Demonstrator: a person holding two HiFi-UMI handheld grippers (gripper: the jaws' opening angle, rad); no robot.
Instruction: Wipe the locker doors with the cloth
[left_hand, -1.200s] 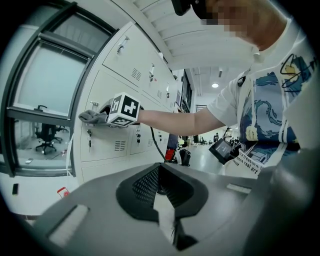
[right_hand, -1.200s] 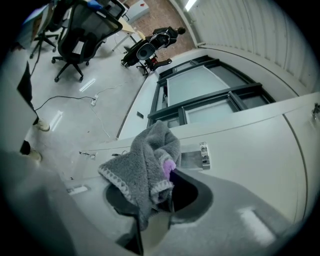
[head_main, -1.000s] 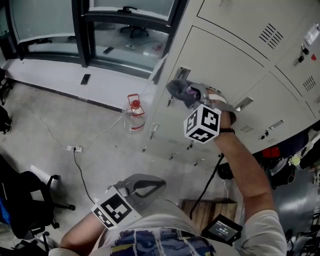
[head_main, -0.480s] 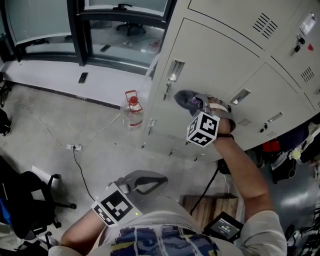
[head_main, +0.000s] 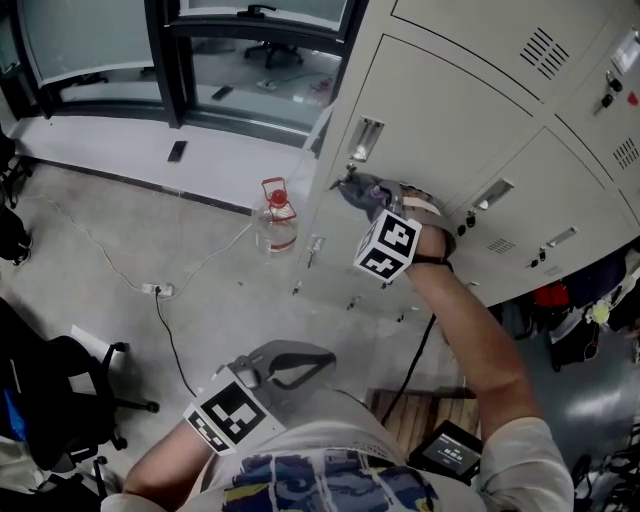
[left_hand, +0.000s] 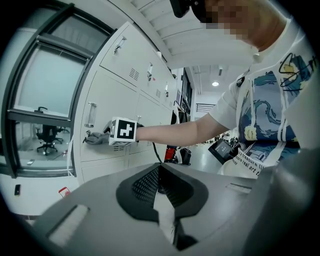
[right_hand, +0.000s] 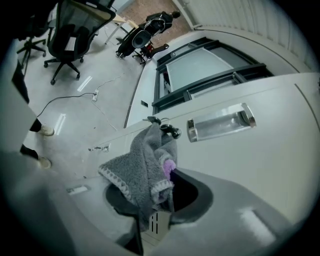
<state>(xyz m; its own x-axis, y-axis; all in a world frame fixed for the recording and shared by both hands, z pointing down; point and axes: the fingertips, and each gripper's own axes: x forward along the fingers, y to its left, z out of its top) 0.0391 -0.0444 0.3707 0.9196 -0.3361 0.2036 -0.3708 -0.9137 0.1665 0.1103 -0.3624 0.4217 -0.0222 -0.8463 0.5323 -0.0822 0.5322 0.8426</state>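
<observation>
Head view: cloth (head_main: 356, 188) in hand-held gripper (head_main: 380, 198)

Grey smooth floor (head_main: 200, 320). Clear plastic water jug with red cap and handle (head_main: 277, 222) upright on it, near and left of right gripper (head_main: 348, 188) fingers. White power strip (head_main: 155, 290) with thin cable farther left. Black office chair (head_main: 60, 395) well left of left gripper (head_main: 322, 362) fingers. Brown slatted wooden board (head_main: 410, 420) just right of them.

Water jug (head_main: 277, 222), power strip (head_main: 152, 290) and office chair (head_main: 60, 395) on floor (head_main: 110, 225)
</observation>
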